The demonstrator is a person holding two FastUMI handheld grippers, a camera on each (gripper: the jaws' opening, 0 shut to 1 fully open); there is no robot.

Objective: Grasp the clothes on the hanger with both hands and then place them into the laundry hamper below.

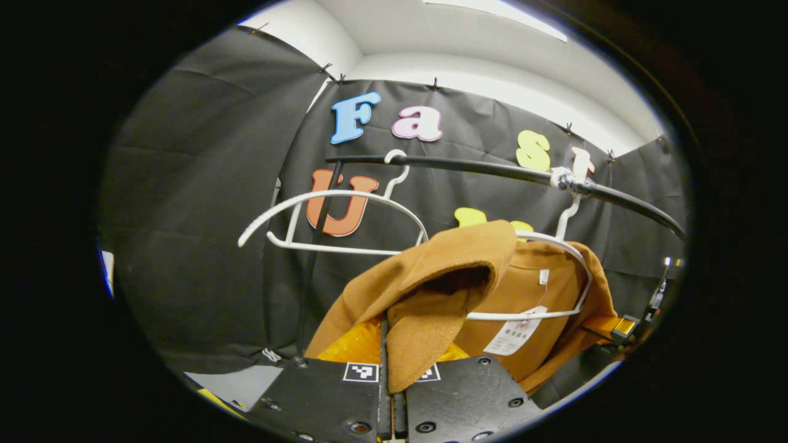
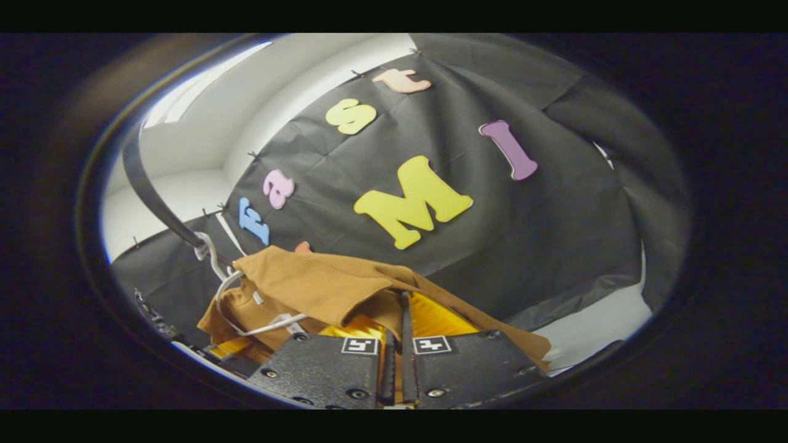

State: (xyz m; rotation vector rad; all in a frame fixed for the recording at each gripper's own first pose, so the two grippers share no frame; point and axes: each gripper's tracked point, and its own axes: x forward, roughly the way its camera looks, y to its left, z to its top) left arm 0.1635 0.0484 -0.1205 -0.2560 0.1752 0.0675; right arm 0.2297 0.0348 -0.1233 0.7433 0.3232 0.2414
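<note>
Fingers of the left gripper [image 1: 389,344] and right gripper [image 2: 397,335] each pinch the brown shirt [image 1: 425,289], partly on its white hanger [image 1: 582,295] under the rail [image 1: 492,169].

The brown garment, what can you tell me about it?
The brown garment looks like soft, thick cloth with a paper tag at the neck. It partly hangs on a white hanger under the black rail. One shoulder is pulled off and folded forward. The left gripper and the right gripper each pinch a fold of it.
</note>
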